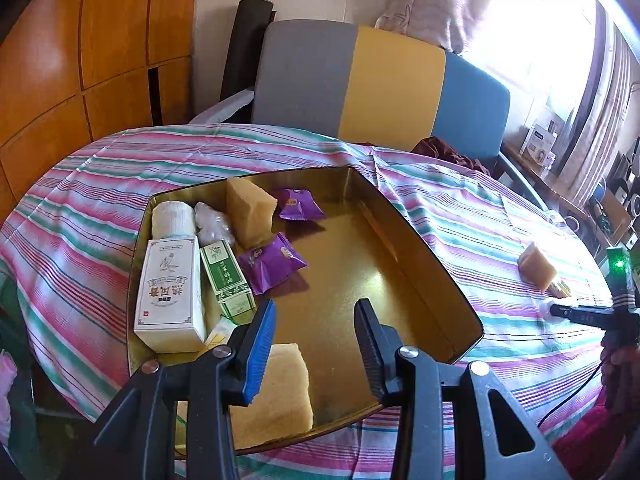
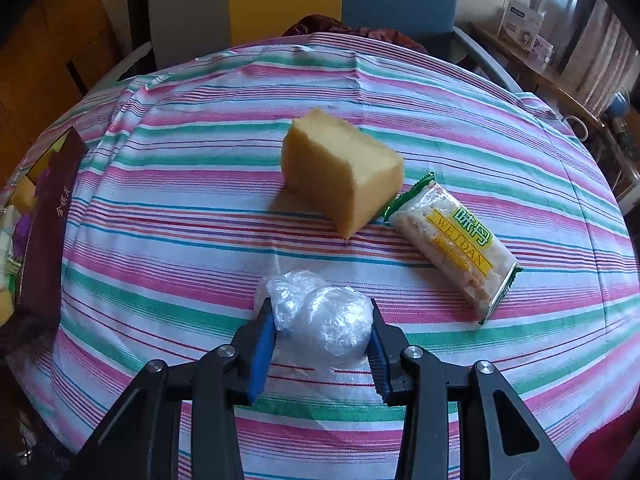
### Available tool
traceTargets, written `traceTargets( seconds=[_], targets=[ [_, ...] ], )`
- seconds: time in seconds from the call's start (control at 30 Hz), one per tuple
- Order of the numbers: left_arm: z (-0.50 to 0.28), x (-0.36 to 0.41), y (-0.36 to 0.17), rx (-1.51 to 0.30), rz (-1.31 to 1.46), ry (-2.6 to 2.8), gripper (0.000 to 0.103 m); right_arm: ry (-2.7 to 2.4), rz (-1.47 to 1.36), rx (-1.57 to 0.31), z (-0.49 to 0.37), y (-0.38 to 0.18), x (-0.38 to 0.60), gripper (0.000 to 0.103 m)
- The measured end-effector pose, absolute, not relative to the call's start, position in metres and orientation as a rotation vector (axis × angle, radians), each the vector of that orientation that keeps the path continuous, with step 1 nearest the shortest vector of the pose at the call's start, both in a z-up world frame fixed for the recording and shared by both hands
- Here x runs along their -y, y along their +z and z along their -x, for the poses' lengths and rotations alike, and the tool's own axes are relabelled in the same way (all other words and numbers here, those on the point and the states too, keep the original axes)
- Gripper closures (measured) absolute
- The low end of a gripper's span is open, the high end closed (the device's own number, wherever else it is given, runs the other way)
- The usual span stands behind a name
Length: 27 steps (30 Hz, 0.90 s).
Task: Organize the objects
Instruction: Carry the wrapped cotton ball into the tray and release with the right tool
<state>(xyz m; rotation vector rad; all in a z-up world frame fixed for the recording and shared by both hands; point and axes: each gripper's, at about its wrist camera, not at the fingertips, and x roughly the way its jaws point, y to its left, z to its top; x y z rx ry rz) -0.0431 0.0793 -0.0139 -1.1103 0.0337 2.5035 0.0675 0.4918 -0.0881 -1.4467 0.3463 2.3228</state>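
Observation:
A gold tray [image 1: 420, 280] lies on the striped tablecloth. In it are a white box [image 1: 168, 292], a green box [image 1: 226, 276], a gauze roll [image 1: 173, 220], a plastic-wrapped lump [image 1: 212, 222], two yellow sponges [image 1: 249, 210] [image 1: 276, 388] and two purple packets [image 1: 300, 203] [image 1: 274, 262]. My left gripper [image 1: 314, 320] is open and empty over the tray. My right gripper [image 2: 322, 320] has its jaws around a plastic-wrapped white ball [image 2: 324, 326] on the cloth. A yellow sponge [image 2: 340, 174] and a WEIDAN snack packet [image 2: 452, 240] lie beyond it.
A grey, yellow and blue chair [image 1: 380, 84] stands behind the table. The tray's dark outer wall [image 2: 48, 224] is at the left of the right wrist view. A wooden cabinet [image 1: 80, 40] is far left; a cluttered shelf [image 1: 540, 144] is at right.

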Motion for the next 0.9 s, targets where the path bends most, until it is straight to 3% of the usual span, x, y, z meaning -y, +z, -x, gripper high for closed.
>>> traceTargets(
  seconds=[0.5,0.9],
  targets=[
    [0.046,-0.053,-0.018,0.032,1.125,2.519,0.063,2.663,1.311,-0.303,-0.021,-0.001,-0.390,0.061],
    [0.054,-0.011,-0.015,0.126,1.136,2.592,0.063,2.890,1.471,-0.192,0.095,-0.014,-0.250,0.061]
  ],
)
